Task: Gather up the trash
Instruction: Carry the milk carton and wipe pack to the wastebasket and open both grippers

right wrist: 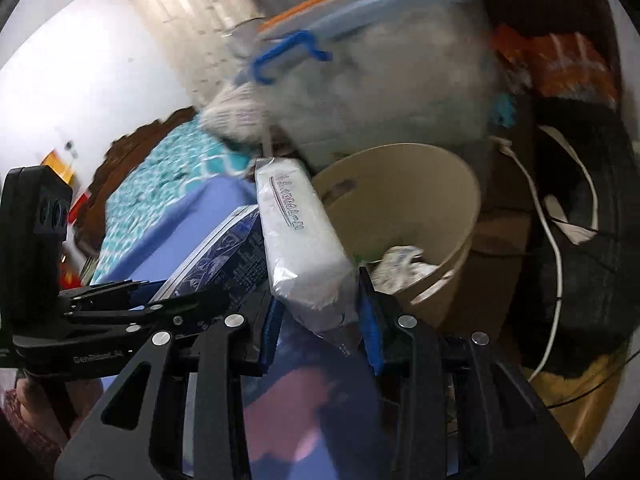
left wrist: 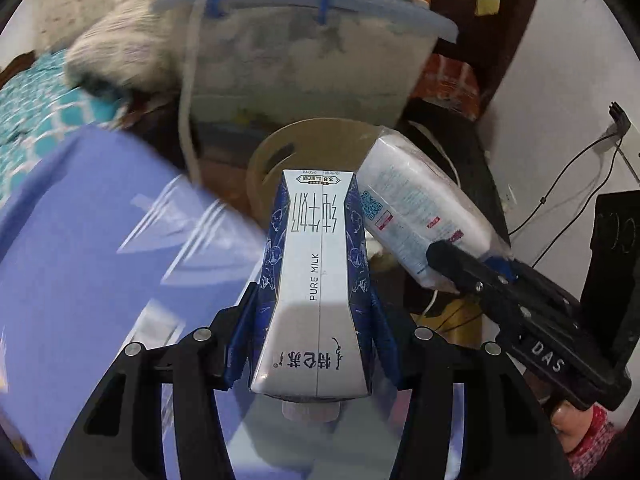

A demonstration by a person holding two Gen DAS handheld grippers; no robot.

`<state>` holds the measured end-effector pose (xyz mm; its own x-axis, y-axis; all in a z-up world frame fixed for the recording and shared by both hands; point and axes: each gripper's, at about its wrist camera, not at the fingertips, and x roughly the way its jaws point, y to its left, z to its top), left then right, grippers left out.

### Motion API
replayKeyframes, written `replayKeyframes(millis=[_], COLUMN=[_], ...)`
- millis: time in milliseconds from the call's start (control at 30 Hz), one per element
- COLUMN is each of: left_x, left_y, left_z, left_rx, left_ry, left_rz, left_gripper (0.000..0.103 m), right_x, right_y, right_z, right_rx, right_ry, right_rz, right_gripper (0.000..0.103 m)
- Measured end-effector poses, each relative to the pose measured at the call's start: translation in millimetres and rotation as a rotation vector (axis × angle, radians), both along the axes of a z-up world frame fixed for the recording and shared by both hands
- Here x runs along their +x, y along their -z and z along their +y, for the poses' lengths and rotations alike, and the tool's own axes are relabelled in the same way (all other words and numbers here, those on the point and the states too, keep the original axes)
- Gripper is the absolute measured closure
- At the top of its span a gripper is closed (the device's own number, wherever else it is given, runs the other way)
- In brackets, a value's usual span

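L gripper [left wrist: 316, 344] angled steeply down, jaws clamped on milk carton [left wrist: 316, 280], blue pads pressing both sides; carton pts fwd toward beige bin [right wrist: 440, 200]. R gripper [right wrist: 320, 320] tilted down less, rolled; jaws pinching end of white tissue pack [right wrist: 300, 240], pack sticking up-left beside bin rim. Both items just short of bin, side by side, near touching. Crumpled paper [right wrist: 400, 268] already in bin. Purple surface [left wrist: 80, 240] below L. Lidded plastic box w/ blue handle [left wrist: 304, 60] behind bin.
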<state>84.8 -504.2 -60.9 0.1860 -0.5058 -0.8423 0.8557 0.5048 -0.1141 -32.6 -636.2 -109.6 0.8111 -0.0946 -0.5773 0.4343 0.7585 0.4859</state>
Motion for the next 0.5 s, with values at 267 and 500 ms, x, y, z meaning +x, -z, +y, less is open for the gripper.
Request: replayKeyframes(millis=[267, 500], left_x=[29.3, 16.5], left_y=[9.2, -16.5], left_z=[-34.4, 41.8], left_rx=[0.017, -0.09], left_ry=[-0.066, -0.15], left_rz=[-0.005, -0.086], left_gripper=[0.028, 0.028], right_x=[6.5, 9.2], right_y=[-2.2, -18.0], right_z=[-10.2, 38.4], right_rx=[-0.019, -0.048], right_ry=[0.066, -0.008], right_rz=[-0.011, -0.064], right_gripper=[0.033, 0.038])
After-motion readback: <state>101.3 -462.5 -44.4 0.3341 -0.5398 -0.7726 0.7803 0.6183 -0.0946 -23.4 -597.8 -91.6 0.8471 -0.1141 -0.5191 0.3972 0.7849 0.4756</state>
